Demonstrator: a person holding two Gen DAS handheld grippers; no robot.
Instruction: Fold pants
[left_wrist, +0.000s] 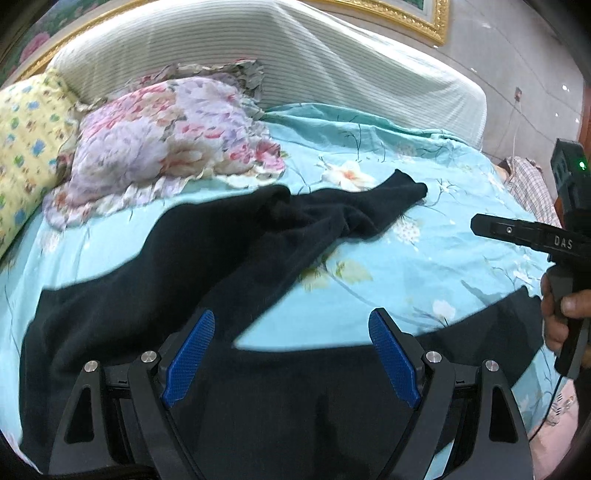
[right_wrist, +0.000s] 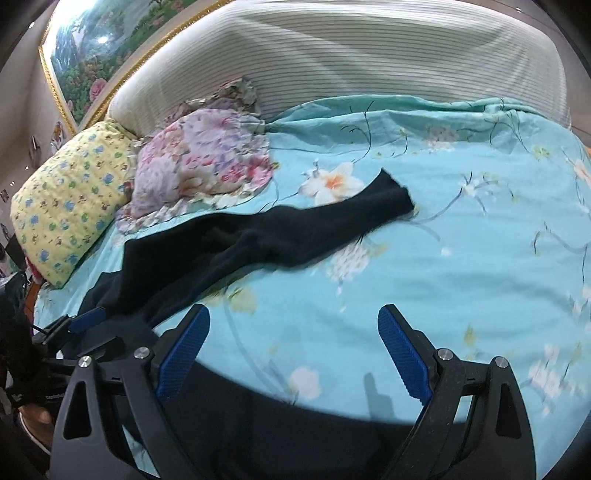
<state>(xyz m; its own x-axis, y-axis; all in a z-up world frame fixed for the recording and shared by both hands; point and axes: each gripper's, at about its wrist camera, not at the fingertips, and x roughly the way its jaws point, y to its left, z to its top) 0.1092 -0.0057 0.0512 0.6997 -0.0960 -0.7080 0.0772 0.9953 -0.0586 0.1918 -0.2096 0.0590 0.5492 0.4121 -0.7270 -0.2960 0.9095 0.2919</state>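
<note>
Turquoise cotton printed with white blossoms covers the bed (left_wrist: 436, 258), which fills both views and runs back to a pale striped headboard (left_wrist: 295, 48) with a gilt-framed painting (right_wrist: 92, 70) on the wall behind it. Black pants (left_wrist: 192, 266) lie spread across the near part of the bed: the waist and seat sit closest to the cameras, one leg runs away toward the middle of the bed and ends in a rumpled cuff near a printed flower, and a second dark stretch of the cloth runs along the near edge toward the right side. At the far left, a yellow pillow (right_wrist: 70, 199) with small blue flowers leans by the headboard, and a pink and lilac floral pillow (left_wrist: 166, 147) lies just beside it, near the outstretched leg. Hovering over the waist area, the left gripper (left_wrist: 291, 354) has its blue-padded fingers (left_wrist: 188, 358) spread wide with nothing between them. Above the near edge of the pants, the right gripper (right_wrist: 295, 354) is likewise spread apart and grips nothing
</note>
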